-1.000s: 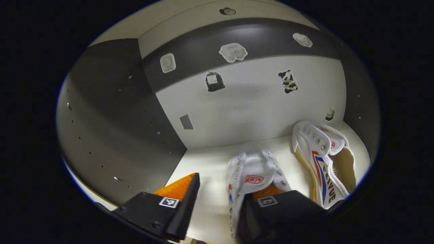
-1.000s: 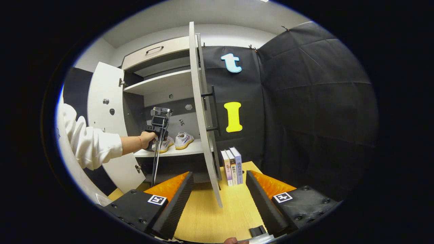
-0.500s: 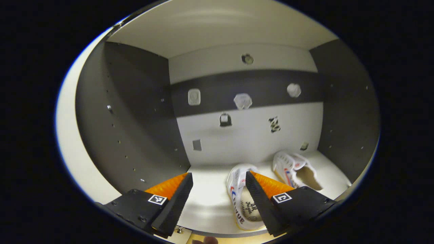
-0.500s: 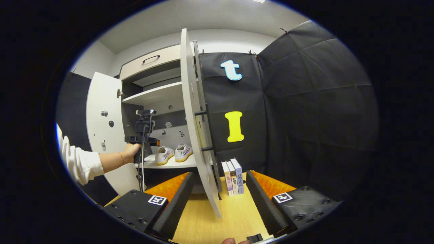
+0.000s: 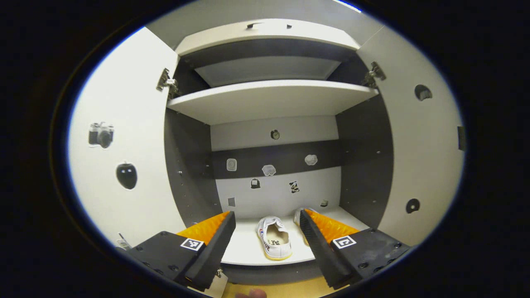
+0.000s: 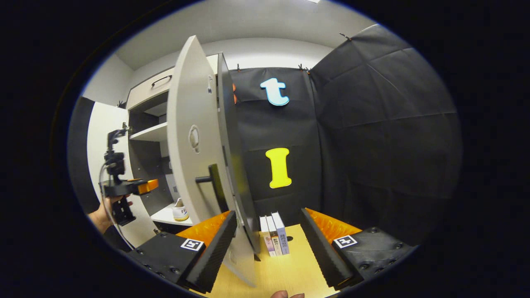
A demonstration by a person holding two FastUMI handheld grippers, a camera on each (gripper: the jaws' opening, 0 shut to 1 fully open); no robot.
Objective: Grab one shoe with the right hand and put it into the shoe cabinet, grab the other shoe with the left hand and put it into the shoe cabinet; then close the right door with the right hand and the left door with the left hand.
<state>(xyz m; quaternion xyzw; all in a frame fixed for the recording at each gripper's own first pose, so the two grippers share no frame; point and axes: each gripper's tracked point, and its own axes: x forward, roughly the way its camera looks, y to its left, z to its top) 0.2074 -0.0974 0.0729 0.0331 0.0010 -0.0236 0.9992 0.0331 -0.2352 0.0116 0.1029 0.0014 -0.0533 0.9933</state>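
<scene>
Two white shoes stand side by side on the lower shelf (image 5: pixel 248 252) of the shoe cabinet. The left shoe (image 5: pixel 273 242) shows whole; the right shoe (image 5: pixel 299 214) is mostly hidden behind one of my fingers. My left gripper (image 5: pixel 267 215) is open and empty, outside the cabinet in front of that shelf. A hand holds it at the far left of the right gripper view (image 6: pixel 143 187). My right gripper (image 6: pixel 267 215) is open and empty, close to the right door (image 6: pixel 190 157), whose lower edge hangs between its fingers. The door handle (image 6: pixel 213 188) sits just above my left finger.
Both doors stand open: the left door (image 5: pixel 124 157) and the right door (image 5: pixel 418 145). An upper shelf (image 5: pixel 269 97) crosses the cabinet. Three books (image 6: pixel 273 234) stand on the wooden table (image 6: pixel 285 269) right of the door. A shoe heel (image 6: pixel 180 212) shows past the door.
My left gripper has drawn back out of the cabinet, leaving its shoe on the shelf. My right gripper has come up close to the right door.
</scene>
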